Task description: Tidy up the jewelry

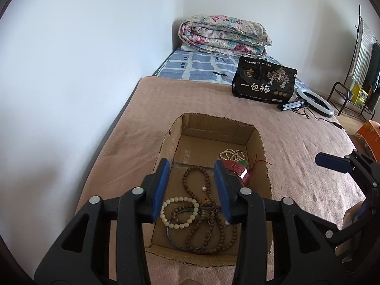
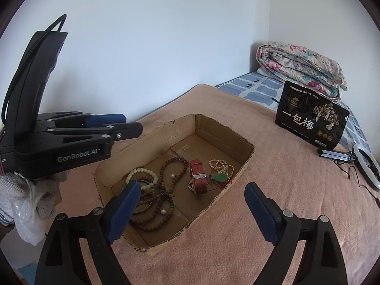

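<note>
An open cardboard box (image 1: 255,140) (image 2: 228,140) sits on a pink blanket. Inside lie a long brown bead necklace (image 1: 190,180) (image 2: 171,166), a cream bead bracelet (image 1: 180,200) (image 2: 140,172), a dark bangle (image 1: 173,239), a red watch strap (image 1: 239,169) (image 2: 198,177), a small pearl bracelet (image 1: 228,153) (image 2: 220,163) and a green pendant on red cord (image 2: 219,178). My left gripper (image 1: 193,187) (image 2: 125,123) hovers open and empty over the box's near end. My right gripper (image 2: 192,209) is open and empty over the box's near right rim; it shows at the left wrist view's right edge (image 1: 332,162).
The pink blanket (image 1: 190,95) (image 2: 285,178) covers a bed beside a white wall. A black snack bag (image 1: 263,80) (image 2: 311,121), a ring light (image 1: 315,103) (image 2: 365,166) with cable, and a folded floral quilt (image 1: 223,35) (image 2: 301,68) lie beyond. A clothes rack (image 1: 356,71) stands far right.
</note>
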A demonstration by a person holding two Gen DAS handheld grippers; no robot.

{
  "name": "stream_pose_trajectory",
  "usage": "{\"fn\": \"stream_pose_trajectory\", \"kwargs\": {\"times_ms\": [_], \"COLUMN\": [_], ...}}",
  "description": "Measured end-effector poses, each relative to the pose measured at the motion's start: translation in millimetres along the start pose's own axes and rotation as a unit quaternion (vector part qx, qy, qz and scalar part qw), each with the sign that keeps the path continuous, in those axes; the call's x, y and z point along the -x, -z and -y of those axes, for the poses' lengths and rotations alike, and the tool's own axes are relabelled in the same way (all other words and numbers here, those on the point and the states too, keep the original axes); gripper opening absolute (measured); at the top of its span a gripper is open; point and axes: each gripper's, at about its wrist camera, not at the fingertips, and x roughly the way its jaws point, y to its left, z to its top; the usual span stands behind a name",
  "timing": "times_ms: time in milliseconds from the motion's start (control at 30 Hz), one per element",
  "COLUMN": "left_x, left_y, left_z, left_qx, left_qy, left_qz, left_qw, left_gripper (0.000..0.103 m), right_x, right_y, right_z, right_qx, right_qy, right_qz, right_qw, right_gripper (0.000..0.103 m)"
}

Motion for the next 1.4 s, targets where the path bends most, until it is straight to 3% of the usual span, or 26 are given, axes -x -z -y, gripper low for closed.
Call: {"fn": "stream_pose_trajectory", "kwargs": {"times_ms": [200,333,600,733,900,1133,1400], "left_x": [30,46,81,97,113,132,135], "left_y": [8,15,29,35,42,50,55], "left_z": [7,11,25,33,43,58,64], "left_qx": [-0.002,0.004,-0.006,-0.013,-0.013,-0.026,-0.017], "left_qy": [-0.010,-0.019,-0.037,-0.043,-0.049,-0.059,-0.058], "left_qz": [0.007,0.012,0.026,0.036,0.045,0.058,0.054], "left_qw": [0.9999,0.9997,0.9990,0.9983,0.9977,0.9963,0.9967], "left_gripper": [0.051,0.061,0.069,0.080,0.081,0.097,0.101], "right_x": [23,37,62,78,93,105,110], "right_y": [-1,2,10,12,14,19,23], "right_z": [3,2,4,6,8,12,20], "right_qx": [0.003,0.008,0.003,0.002,0.000,-0.004,-0.005], "right_qy": [0.037,0.053,0.063,0.073,0.084,0.093,0.097], "right_qz": [0.026,0.037,0.047,0.059,0.072,0.084,0.086], "right_qw": [0.999,0.998,0.997,0.996,0.994,0.992,0.992], "right_gripper": [0.103,0.103,0.103,0.103,0.103,0.103,0.103]}}
